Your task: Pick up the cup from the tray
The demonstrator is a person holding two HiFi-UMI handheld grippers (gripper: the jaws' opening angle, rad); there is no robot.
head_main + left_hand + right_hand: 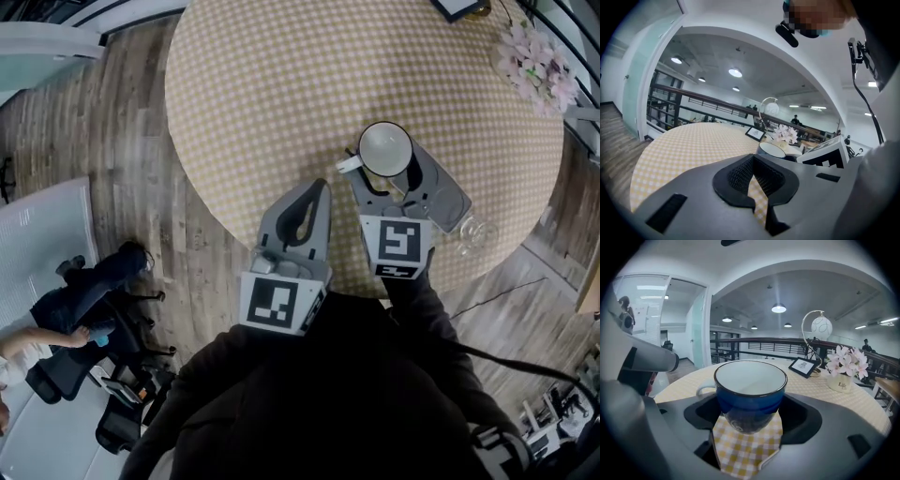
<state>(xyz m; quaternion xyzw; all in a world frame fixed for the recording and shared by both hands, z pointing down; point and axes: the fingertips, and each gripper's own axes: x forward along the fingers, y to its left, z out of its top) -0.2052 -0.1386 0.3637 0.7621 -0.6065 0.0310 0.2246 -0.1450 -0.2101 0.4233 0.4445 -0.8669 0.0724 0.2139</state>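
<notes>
— While the right gripper [387,178] clamps the cup [749,397] by its blue wall, how will it handle?

— Glazed ceramic, I'd judge: stiff, fairly heavy, slick, breakable. A body grip suits it; the handle juts left. The left gripper [319,189] is closed on nothing.

— Anything inside?

— It looks empty. It's over the checked table [272,84]; touching or lifted, I can't tell. No tray shows. Farther off, a flower pot [840,380] holds pink blossoms.
</notes>
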